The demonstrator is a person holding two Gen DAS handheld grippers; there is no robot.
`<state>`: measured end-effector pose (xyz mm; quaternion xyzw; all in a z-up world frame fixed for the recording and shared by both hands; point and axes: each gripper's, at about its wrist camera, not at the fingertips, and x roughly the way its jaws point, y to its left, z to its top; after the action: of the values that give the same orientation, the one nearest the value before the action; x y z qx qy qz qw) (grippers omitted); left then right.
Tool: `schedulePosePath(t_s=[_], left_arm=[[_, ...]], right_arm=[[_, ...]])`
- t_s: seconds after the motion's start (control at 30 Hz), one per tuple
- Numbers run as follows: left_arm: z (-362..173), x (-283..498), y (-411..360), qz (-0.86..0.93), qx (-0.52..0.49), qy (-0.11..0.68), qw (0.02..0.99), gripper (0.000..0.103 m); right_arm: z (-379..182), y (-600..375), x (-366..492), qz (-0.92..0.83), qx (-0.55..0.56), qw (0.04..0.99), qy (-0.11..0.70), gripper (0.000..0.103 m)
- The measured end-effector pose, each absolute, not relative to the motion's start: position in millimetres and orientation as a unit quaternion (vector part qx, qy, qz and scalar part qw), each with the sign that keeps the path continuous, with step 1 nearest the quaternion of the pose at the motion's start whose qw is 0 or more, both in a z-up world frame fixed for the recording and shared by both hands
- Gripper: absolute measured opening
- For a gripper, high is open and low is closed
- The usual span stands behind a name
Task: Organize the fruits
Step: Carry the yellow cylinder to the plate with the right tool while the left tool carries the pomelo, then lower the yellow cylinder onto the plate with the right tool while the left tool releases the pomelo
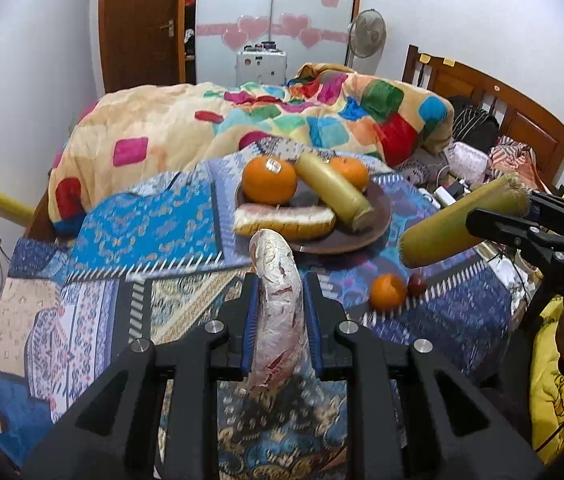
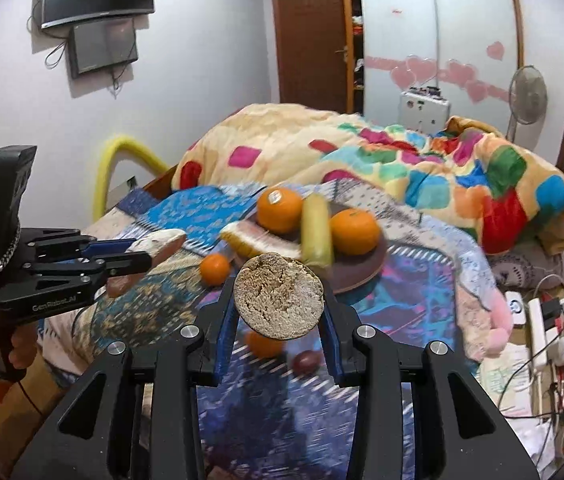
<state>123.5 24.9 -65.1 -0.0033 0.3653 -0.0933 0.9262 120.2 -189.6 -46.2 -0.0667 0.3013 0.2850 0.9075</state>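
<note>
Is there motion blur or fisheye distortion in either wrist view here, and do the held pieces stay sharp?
Left wrist view: the plate and small orange are smeared by motion, the pale piece in the left gripper sharp. Right wrist view: the same blur, the cut end of the green piece in the right gripper crisp; both bow toward dark corners.

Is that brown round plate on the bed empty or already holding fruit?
Holding fruit: the brown round plate carries two oranges, a yellow-green piece and a pale slice.

Plate crowded with fruit; bare cloth beside it lies open.
</note>
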Motion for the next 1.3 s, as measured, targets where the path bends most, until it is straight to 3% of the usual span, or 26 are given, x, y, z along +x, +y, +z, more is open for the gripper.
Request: schedulePosePath(t_s=[0.87,1.3], left_arm=[[-65,243,-6,-0.082,0.019,0.344,0.935,0.021],[-79,266,-24,-0.089,0.035,0.357,0.929,0.022]], right_arm=[[-57,-180,209,0.243,-0.123,0.911,0.309,0.034],[-75,-166,237,0.276,-0.087,0.898,0.331,0.037]])
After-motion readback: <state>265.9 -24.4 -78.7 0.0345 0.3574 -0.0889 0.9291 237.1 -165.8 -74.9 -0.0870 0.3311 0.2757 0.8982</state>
